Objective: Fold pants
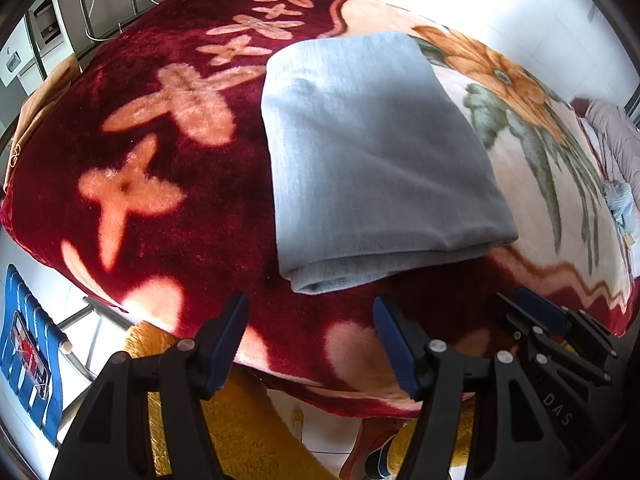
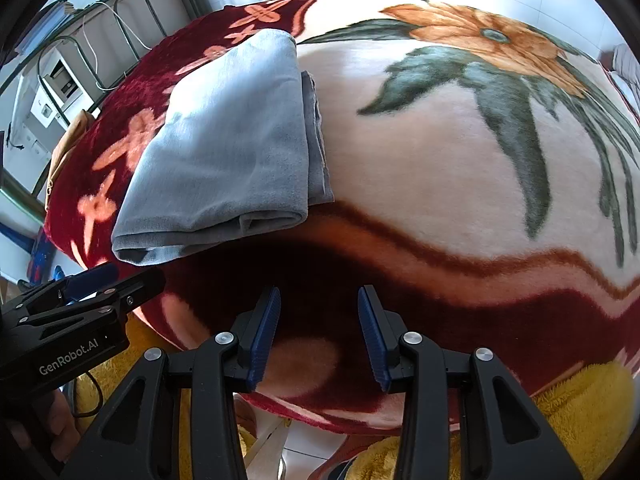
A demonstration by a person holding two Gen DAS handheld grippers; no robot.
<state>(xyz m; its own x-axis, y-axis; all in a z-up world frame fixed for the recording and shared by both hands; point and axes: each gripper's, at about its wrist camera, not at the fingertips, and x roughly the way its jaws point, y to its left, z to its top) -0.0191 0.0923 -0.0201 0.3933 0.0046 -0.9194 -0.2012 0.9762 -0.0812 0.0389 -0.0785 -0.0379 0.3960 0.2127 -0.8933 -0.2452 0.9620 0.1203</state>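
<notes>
The grey pants (image 1: 372,156) are lying folded on the blanket (image 1: 152,184) just ahead of both grippers, left (image 1: 312,344) and right (image 2: 318,336), which are hanging parted and empty, so only squaring edges appears outstanding.

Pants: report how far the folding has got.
Done: the grey pants lie folded in a compact stack on the floral blanket. In hand: nothing; the left hand-held gripper and right hand-held gripper are open, short of the pants. Left: apparently nothing.
</notes>
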